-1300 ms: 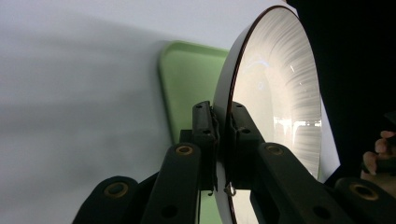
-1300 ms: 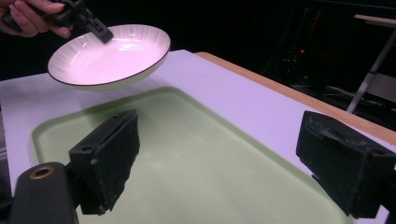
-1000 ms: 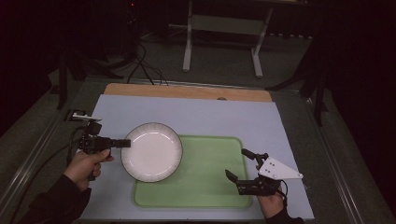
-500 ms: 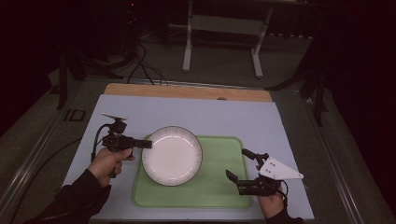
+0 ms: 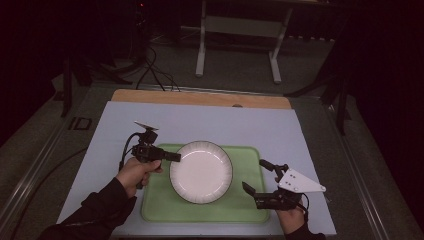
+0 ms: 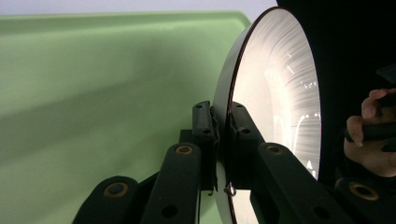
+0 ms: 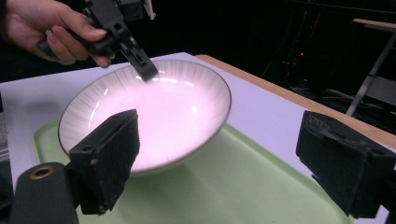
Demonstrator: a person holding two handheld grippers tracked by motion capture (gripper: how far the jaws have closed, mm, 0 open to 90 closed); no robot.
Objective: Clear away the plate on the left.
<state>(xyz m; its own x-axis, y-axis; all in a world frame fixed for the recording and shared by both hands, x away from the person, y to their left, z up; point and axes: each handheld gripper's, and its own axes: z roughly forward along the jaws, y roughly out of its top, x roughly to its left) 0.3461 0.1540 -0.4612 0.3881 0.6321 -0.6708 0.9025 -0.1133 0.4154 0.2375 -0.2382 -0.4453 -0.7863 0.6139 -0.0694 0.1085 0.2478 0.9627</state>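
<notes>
High view: plate [image 5: 201, 171] moved rightward over tray [image 5: 165, 210].

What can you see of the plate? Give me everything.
The plate is round, white and glossy, probably ceramic, with fine ribbed lines toward a thin dark rim. It is empty, shallow and roughly level, above the green tray; whether it rests on it cannot be told. The left hand-held gripper is shut on its left rim, one pad above and one below. The right hand-held gripper stands open beside it, not touching.
</notes>
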